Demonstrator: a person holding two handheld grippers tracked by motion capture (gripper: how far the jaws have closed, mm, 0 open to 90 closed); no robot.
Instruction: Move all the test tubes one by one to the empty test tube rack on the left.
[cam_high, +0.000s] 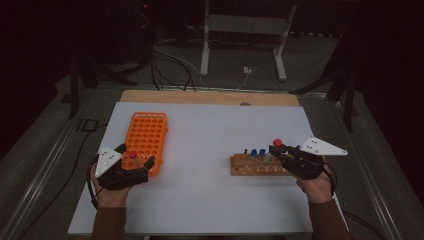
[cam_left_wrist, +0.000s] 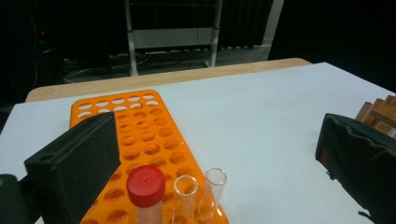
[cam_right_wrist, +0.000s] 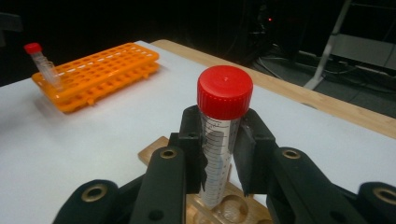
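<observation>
Red-capped clear plastic tube (cam_right_wrist: 219, 140) sat clamped upright between the right gripper's (cam_right_wrist: 218, 154) fingers just above the wooden rack (cam_high: 255, 165), probably for transfer; left gripper's (cam_left_wrist: 210, 154) fingers stood apart around the orange plastic rack (cam_left_wrist: 135, 140).

On the white surface (cam_high: 200, 200), the right gripper (cam_high: 276, 148) holds a red-capped tube (cam_high: 278, 143) above the wooden rack (cam_high: 252, 166); the left gripper (cam_high: 134, 161) sits by the orange rack (cam_high: 147, 135).
</observation>
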